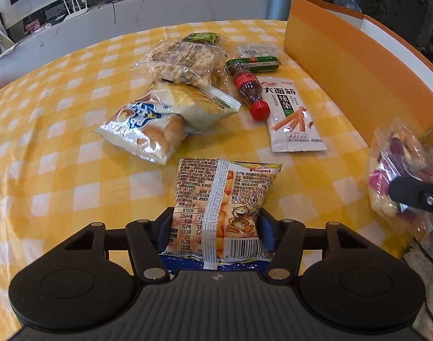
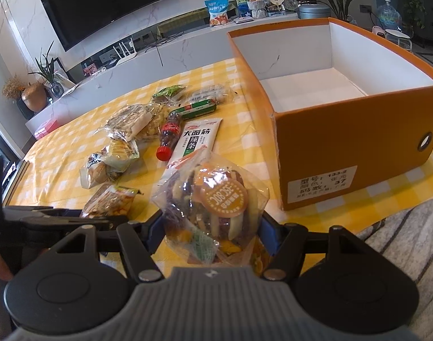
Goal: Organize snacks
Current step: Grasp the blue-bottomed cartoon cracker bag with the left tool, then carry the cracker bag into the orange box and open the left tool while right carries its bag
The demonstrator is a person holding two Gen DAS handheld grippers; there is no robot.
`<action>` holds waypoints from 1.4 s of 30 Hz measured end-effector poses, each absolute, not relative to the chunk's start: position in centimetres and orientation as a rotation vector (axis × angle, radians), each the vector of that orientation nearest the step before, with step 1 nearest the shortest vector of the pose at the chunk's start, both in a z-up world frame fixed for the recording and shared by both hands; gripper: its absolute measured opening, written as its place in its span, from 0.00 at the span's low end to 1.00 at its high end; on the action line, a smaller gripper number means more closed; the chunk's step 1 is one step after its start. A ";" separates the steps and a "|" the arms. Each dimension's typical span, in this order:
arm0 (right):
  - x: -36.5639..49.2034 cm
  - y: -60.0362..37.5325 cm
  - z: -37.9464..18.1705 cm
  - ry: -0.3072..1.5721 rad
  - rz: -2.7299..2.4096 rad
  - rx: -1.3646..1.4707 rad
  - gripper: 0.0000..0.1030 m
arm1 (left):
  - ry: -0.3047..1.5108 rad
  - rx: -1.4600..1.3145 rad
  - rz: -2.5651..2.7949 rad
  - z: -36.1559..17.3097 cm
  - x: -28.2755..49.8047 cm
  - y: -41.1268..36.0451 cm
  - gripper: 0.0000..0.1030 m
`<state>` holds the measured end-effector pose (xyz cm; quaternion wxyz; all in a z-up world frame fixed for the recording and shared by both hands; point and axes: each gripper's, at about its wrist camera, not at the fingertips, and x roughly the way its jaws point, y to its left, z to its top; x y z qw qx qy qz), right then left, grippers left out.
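A yellow snack packet [image 1: 225,196] with a cartoon cat and a barcode lies on the checked tablecloth. My left gripper [image 1: 215,227] is shut on its lower half, the blue pads pressing both sides. The right wrist view shows the same packet [image 2: 111,201] low at the left, with the left gripper [image 2: 60,218] beside it. My right gripper [image 2: 213,227] is shut on a clear bag of mixed dried fruit [image 2: 213,196], held above the table. That bag [image 1: 398,164] also shows at the left wrist view's right edge. An open orange box [image 2: 358,130] with a white inside stands to the right.
Loose snacks lie mid-table: a small cola bottle [image 1: 249,88], a white spicy-strips packet [image 1: 293,116], a green sausage [image 1: 256,62], a clear bag of puffs [image 1: 182,62] and a bread packet [image 1: 142,130]. A grey striped cloth [image 2: 401,241] lies at the near right edge.
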<state>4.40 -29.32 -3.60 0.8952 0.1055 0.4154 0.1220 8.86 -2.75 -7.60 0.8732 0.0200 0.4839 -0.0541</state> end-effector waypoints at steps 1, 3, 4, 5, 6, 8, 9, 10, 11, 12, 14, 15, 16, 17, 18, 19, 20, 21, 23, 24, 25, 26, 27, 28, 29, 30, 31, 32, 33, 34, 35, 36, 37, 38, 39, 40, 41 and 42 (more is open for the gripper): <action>4.4 -29.3 -3.6 0.860 0.254 0.218 0.64 | 1.014 0.037 -0.115 -7.4 8.4 -2.7 0.66; 4.4 -29.3 -3.6 0.858 0.256 0.215 0.64 | 1.003 0.018 -0.125 -6.6 7.3 -2.5 0.66; 4.4 -29.3 -3.6 0.858 0.258 0.215 0.64 | 0.992 0.009 -0.137 -6.2 6.7 -2.4 0.66; 4.4 -29.3 -3.6 0.858 0.260 0.218 0.64 | 0.982 0.000 -0.148 -5.7 6.2 -2.3 0.66; 4.4 -29.4 -3.5 0.855 0.263 0.221 0.64 | 0.972 -0.009 -0.158 -5.2 5.7 -2.2 0.66; 4.2 -29.3 -3.4 0.848 0.270 0.222 0.64 | 0.957 -0.027 -0.164 -4.0 4.9 -2.1 0.66; 4.1 -29.3 -3.3 0.843 0.276 0.220 0.64 | 0.945 -0.036 -0.172 -3.4 4.4 -2.1 0.66; 4.0 -29.2 -3.2 0.834 0.284 0.217 0.64 | 0.929 -0.046 -0.184 -2.7 4.0 -2.1 0.66; 3.8 -29.2 -3.0 0.822 0.293 0.216 0.64 | 0.913 -0.053 -0.197 -2.1 3.6 -2.1 0.66; 3.6 -29.1 -2.8 0.811 0.303 0.217 0.64 | 0.898 -0.059 -0.208 -1.5 3.3 -2.2 0.66; 3.4 -29.2 -2.4 0.790 0.319 0.224 0.64 | 0.869 -0.068 -0.228 -0.2 2.9 -2.3 0.66; 3.2 -29.2 -2.2 0.782 0.320 0.226 0.64 | 0.854 -0.072 -0.232 0.4 2.7 -2.4 0.66; 3.1 -29.3 -1.9 0.774 0.320 0.230 0.64 | 0.839 -0.075 -0.235 0.9 2.6 -2.5 0.66; 3.0 -29.4 -1.7 0.765 0.321 0.239 0.64 | 0.825 -0.074 -0.239 1.5 2.5 -2.6 0.66; 2.9 -29.6 -1.4 0.761 0.328 0.259 0.64 | 0.813 -0.073 -0.241 1.9 2.5 -2.7 0.66; 2.8 -29.9 -1.0 0.762 0.342 0.289 0.64 | 0.802 -0.072 -0.243 2.3 2.5 -2.8 0.66; 2.7 -30.3 -0.7 0.762 0.363 0.327 0.64 | 0.794 -0.077 -0.247 2.6 2.6 -2.8 0.66; 2.7 -30.7 -0.2 0.759 0.385 0.362 0.64 | 0.788 -0.085 -0.250 2.9 2.8 -2.8 0.66; 2.5 -31.3 0.9 0.740 0.424 0.409 0.64 | 0.774 -0.114 -0.281 3.2 3.4 -2.8 0.66; 2.4 -31.7 1.6 0.722 0.436 0.427 0.64 | 0.770 -0.124 -0.284 3.2 3.7 -2.9 0.66; 2.3 -32.1 2.4 0.701 0.442 0.446 0.64 | 0.766 -0.125 -0.271 3.2 4.0 -3.1 0.66; 2.1 -32.7 3.1 0.679 0.442 0.463 0.64 | 0.757 -0.112 -0.263 3.2 4.3 -3.4 0.66; 2.0 -33.3 3.9 0.659 0.436 0.473 0.64 | 0.747 -0.097 -0.258 3.4 4.4 -3.8 0.66; 2.0 -34.0 4.6 0.640 0.420 0.474 0.64 | 0.738 -0.084 -0.255 3.5 4.7 -4.2 0.66; 2.0 -34.7 5.4 0.622 0.399 0.465 0.64 | 0.731 -0.072 -0.259 3.6 4.9 -4.6 0.66; 2.0 -35.4 6.0 0.602 0.377 0.454 0.64 | 0.726 -0.067 -0.263 3.7 5.2 -4.9 0.66; 2.1 -36.1 6.5 0.586 0.355 0.446 0.64 | 0.724 -0.066 -0.266 3.9 5.5 -5.2 0.66; 2.3 -36.9 6.9 0.579 0.334 0.444 0.64 | 0.722 -0.069 -0.269 4.0 5.7 -5.4 0.66; 2.7 -37.7 7.2 0.578 0.311 0.446 0.64 | 0.724 -0.072 -0.268 4.1 6.0 -5.6 0.66; 3.1 -38.3 7.4 0.585 0.287 0.447 0.64 | 0.727 -0.074 -0.259 4.2 6.4 -5.9 0.66; 3.7 -38.9 7.4 0.598 0.268 0.441 0.64 | 0.725 -0.073 -0.248 4.3 6.6 -6.2 0.66; 4.2 -39.4 7.3 0.611 0.247 0.440 0.64 | 0.722 -0.067 -0.244 4.4 6.9 -6.5 0.66; 4.8 -39.9 7.1 0.622 0.223 0.447 0.64 | 0.720 -0.060 -0.247 4.5 7.3 -6.9 0.66; 5.4 -40.3 6.8 0.632 0.203 0.452 0.64 | 0.720 -0.056 -0.253 4.6 7.5 -7.3 0.66; 6.0 -40.6 6.6 0.643 0.190 0.451 0.64 | 0.720 -0.054 -0.263 4.6 7.8 -7.5 0.66; 6.7 -40.9 6.4 0.654 0.176 0.444 0.64 | 0.725 -0.052 -0.267 4.6 8.1 -7.8 0.66; 7.3 -41.0 6.1 0.666 0.158 0.438 0.64 | 0.731 -0.051 -0.266 4.7 8.4 -8.0 0.66; 8.0 -41.0 5.9 0.674 0.146 0.429 0.64 | 0.734 -0.051 -0.267 4.7 8.6 -8.3 0.66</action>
